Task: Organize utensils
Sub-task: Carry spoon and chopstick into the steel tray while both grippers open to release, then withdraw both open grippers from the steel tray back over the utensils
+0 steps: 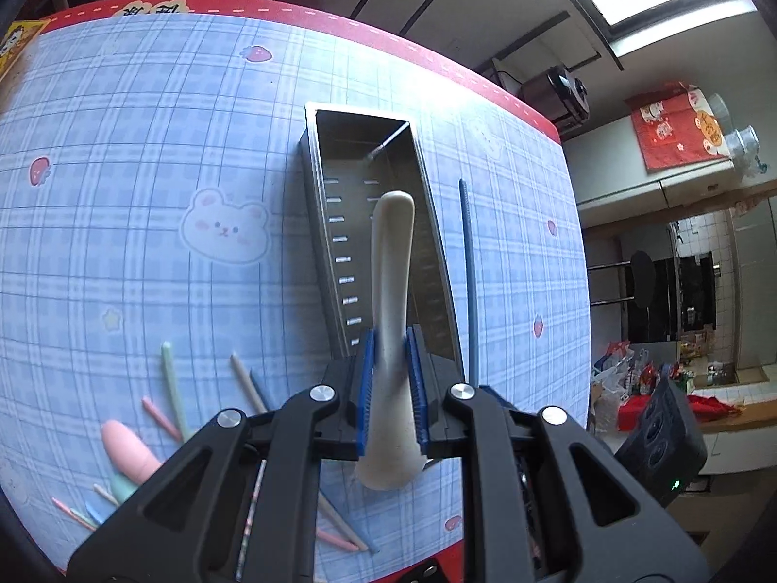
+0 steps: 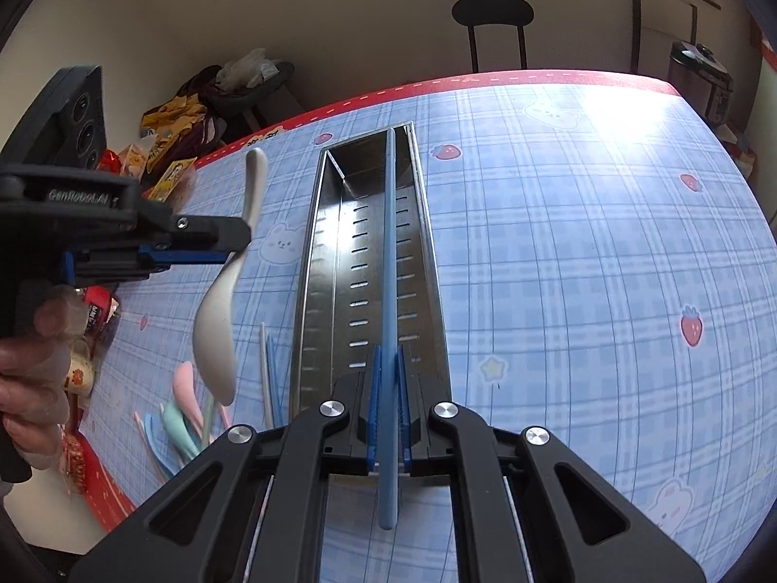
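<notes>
Left wrist view: bowl of the white spoon (image 1: 391, 291) partly hidden behind the left gripper (image 1: 392, 369) body at 6 o'clock. Loose pastel utensils (image 1: 145, 442) at 8 o'clock run under the gripper arm; count and kinds cannot be told. Blue chopstick (image 1: 468, 282): near end hidden behind the gripper at 5 o'clock.

Right wrist view: near end of the metal tray (image 2: 369, 262) covered by the right gripper (image 2: 387, 379). Person's hand (image 2: 34, 369) at 9 o'clock blurred, cut by the frame edge. Clutter (image 2: 160, 145) at 10 o'clock too small to identify.
</notes>
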`<state>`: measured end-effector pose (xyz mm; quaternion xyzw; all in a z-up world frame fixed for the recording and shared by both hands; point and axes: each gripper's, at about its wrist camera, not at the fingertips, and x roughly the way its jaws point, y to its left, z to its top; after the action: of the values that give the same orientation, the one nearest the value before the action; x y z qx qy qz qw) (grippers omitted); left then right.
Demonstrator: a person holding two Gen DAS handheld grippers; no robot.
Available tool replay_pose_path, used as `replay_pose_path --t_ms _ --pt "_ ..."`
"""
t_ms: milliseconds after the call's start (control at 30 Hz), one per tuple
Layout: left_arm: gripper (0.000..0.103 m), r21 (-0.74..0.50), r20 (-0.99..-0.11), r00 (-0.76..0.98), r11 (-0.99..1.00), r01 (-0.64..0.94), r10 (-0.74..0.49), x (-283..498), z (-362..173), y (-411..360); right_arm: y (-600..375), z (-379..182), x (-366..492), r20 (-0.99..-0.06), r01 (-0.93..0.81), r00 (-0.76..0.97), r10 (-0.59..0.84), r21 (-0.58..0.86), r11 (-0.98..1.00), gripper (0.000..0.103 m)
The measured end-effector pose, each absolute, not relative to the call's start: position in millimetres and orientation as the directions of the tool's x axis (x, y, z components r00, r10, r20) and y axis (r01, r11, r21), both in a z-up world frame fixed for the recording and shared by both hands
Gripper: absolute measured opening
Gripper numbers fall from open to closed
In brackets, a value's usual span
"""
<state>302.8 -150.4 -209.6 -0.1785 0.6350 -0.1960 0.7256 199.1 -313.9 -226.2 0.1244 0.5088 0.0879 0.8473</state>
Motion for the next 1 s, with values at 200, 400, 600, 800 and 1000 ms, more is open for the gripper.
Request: replay_pose_path --t_ms 200,400,600,800,1000 --pt "0.017 -0.468 -0.877 0.115 0.884 0.020 -0.467 349 -226 -171 -308 -235 221 -0.856 -0.035 0.451 0.252 0.265 0.964 0.007" --pt "0.017 -0.418 -0.904 0.106 0.909 -0.007 -0.415 384 -244 -180 -306 -246 232 -0.867 -0.017 0.435 0.242 0.261 0.965 0.007" --pt "0.017 -0.385 -0.918 0.104 0.923 0.005 -0.384 399 -253 -192 -305 -250 237 -0.871 -0.022 0.431 0.238 0.254 0.967 0.007" --pt "0.040 -0.332 -0.936 0.115 0.943 0.023 -0.332 400 -255 -200 -301 -247 240 -0.876 -0.010 0.425 0.226 0.245 0.970 0.009" --pt "0.064 -0.327 -0.905 0.246 0.938 0.114 -0.346 386 -199 -186 -301 -203 219 -0.832 -0.020 0.526 0.178 0.197 0.980 0.058"
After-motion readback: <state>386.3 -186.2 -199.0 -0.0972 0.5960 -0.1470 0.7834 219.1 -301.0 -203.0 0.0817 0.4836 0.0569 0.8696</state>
